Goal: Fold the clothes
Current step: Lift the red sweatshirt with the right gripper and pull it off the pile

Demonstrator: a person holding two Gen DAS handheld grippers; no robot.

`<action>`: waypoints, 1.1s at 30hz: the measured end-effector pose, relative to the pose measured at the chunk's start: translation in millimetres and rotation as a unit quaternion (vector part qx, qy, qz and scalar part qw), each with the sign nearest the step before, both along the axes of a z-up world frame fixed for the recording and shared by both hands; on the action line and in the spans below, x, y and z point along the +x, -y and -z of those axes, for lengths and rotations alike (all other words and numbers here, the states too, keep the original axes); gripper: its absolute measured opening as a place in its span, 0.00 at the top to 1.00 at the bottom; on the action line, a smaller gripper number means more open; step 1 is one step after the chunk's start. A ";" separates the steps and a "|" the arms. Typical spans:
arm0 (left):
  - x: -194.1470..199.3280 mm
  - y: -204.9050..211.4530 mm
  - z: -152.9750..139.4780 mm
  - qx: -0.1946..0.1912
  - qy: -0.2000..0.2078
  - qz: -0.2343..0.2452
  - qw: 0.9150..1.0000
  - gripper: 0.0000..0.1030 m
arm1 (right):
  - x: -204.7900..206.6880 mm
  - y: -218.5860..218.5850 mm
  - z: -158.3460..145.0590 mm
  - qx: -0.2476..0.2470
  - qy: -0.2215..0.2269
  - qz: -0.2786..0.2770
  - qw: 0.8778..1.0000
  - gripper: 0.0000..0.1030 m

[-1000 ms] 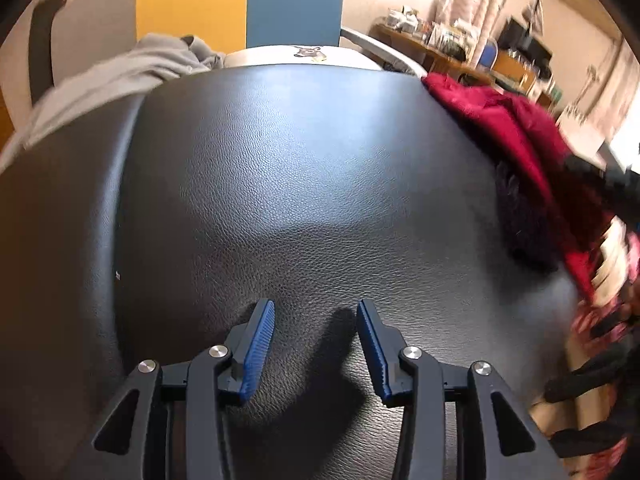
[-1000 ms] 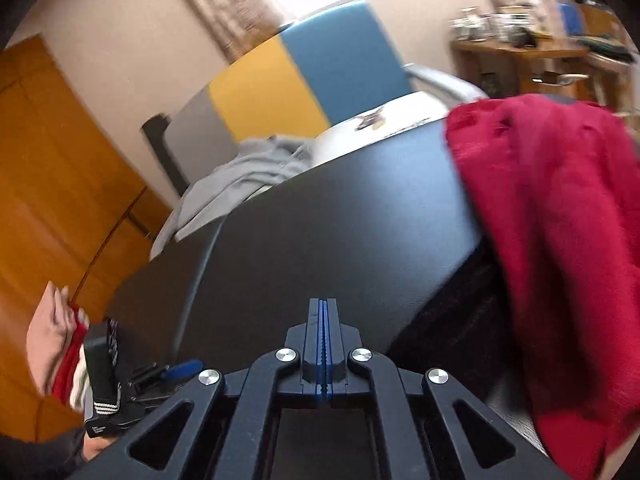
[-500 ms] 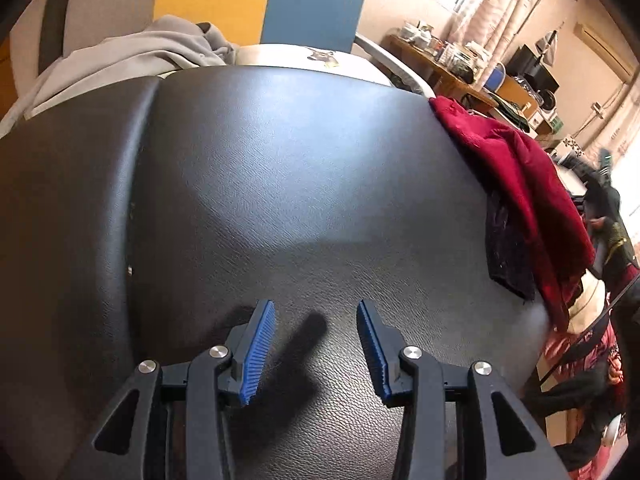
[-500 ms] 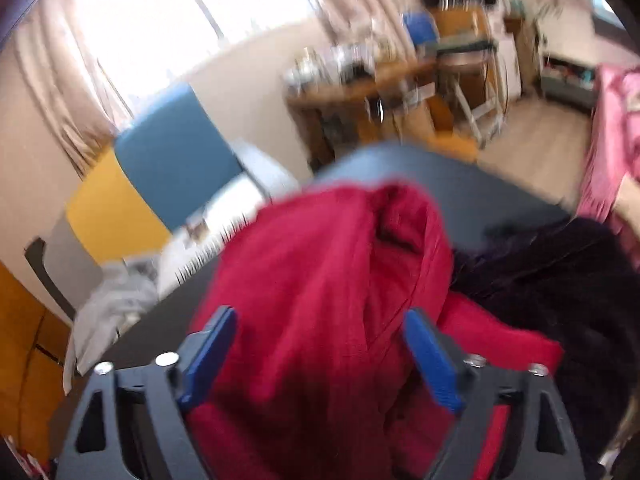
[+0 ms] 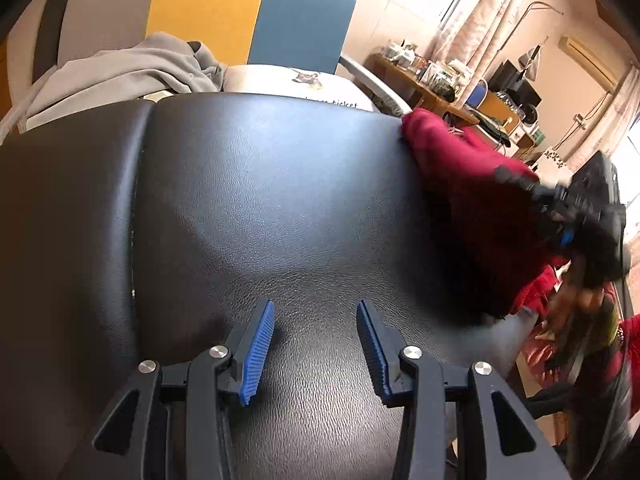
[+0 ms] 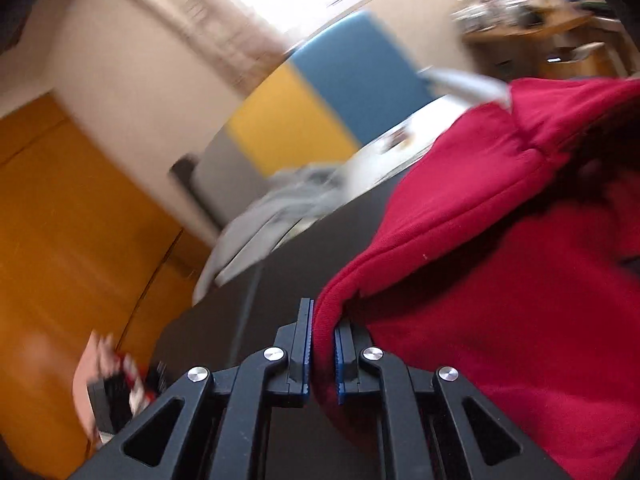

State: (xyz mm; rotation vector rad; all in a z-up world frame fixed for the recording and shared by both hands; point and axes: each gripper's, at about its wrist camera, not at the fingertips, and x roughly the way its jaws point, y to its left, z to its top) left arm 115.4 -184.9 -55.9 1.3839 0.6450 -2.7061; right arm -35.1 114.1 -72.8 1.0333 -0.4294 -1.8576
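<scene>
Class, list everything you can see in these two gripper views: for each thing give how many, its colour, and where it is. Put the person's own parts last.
Padded surface: one, black, fills the foreground under both grippers.
Red garment: one, red, on the surface's right side, an edge pinched by the right gripper.
Grey garment: one, light grey, heaped beyond the surface's far left edge.
Panels: grey, yellow and blue, upright behind the surface.
Desk: one, wooden, cluttered, far right by the curtains.
Left gripper: black with blue pads, open over bare surface.
Right gripper: black with blue pads, shut on the red garment.
</scene>
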 end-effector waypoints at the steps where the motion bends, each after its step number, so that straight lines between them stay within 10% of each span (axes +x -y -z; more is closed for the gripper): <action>1: 3.4 1.6 -1.5 -0.001 -0.002 -0.002 1.000 0.58 | 17.4 14.7 2.8 -0.008 0.004 -0.021 1.000 0.91; 3: 8.9 6.8 -3.3 -0.004 -0.002 -0.008 1.000 0.58 | 56.2 45.3 15.6 0.016 0.000 -0.053 0.998 0.86; 7: 24.7 23.6 -4.0 -0.013 0.002 -0.022 1.000 0.58 | 103.8 62.5 45.2 0.031 0.024 -0.063 0.997 0.43; 14: 9.2 -1.2 -29.9 -0.039 -0.041 0.057 0.997 0.58 | 120.6 10.4 41.4 0.004 0.040 -0.021 0.999 0.35; 21: -76.2 -88.3 -41.8 -0.092 -0.069 0.218 0.969 0.58 | 103.4 -78.4 15.1 0.043 0.024 0.072 0.996 0.32; 33: -112.5 -109.6 44.3 -0.078 -0.001 0.219 0.973 0.58 | -11.8 -172.6 -7.1 -0.104 0.048 0.297 0.948 0.31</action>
